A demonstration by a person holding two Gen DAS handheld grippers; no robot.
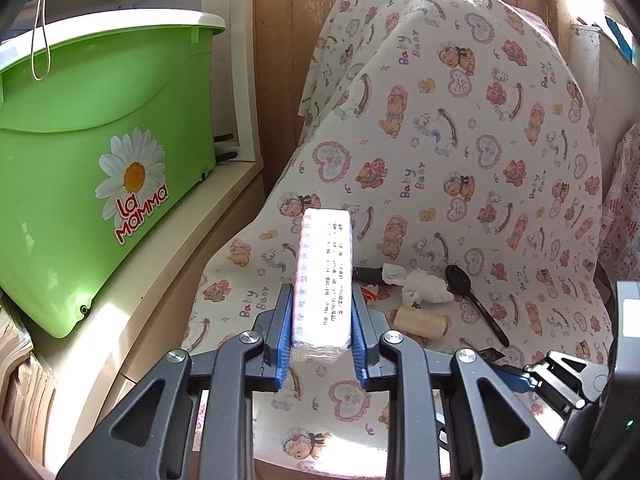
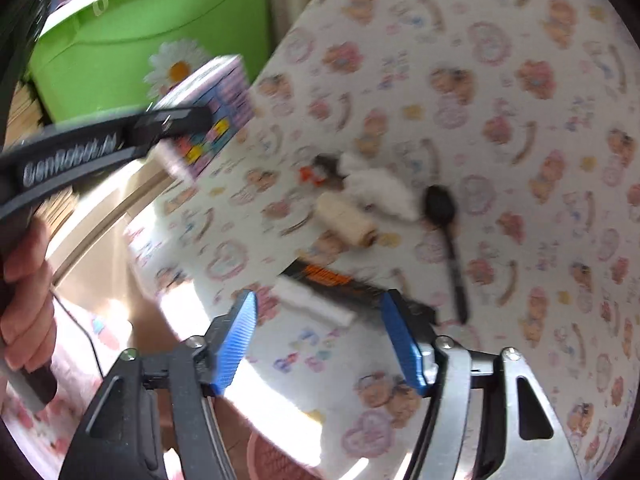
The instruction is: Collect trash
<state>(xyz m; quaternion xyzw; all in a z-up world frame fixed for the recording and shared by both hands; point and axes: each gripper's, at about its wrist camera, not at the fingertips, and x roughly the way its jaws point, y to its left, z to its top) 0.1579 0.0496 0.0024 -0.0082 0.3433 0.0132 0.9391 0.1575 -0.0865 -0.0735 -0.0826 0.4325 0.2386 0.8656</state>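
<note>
Trash lies ahead of the right gripper (image 2: pixel 318 334): crumpled tissue (image 2: pixel 384 188), a dark wrapper (image 2: pixel 328 278) and a white scrap (image 2: pixel 316 304) just beyond its wide-open, empty jaws. Tissue looks feather-light and squashy (pinch its bulk, not a loose corner). Left gripper (image 1: pixel 322 320) is clamped on a wrapped box (image 1: pixel 324 276), upright between its pads.

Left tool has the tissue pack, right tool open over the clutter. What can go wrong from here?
1. The tissue pack is pinched only at its lower end by the left tool; it may pivot or slip.
2. The right tool hangs open over the orange-and-black wrapper; the thread spool and black spoon lie close by and could be knocked or grabbed instead.
</note>
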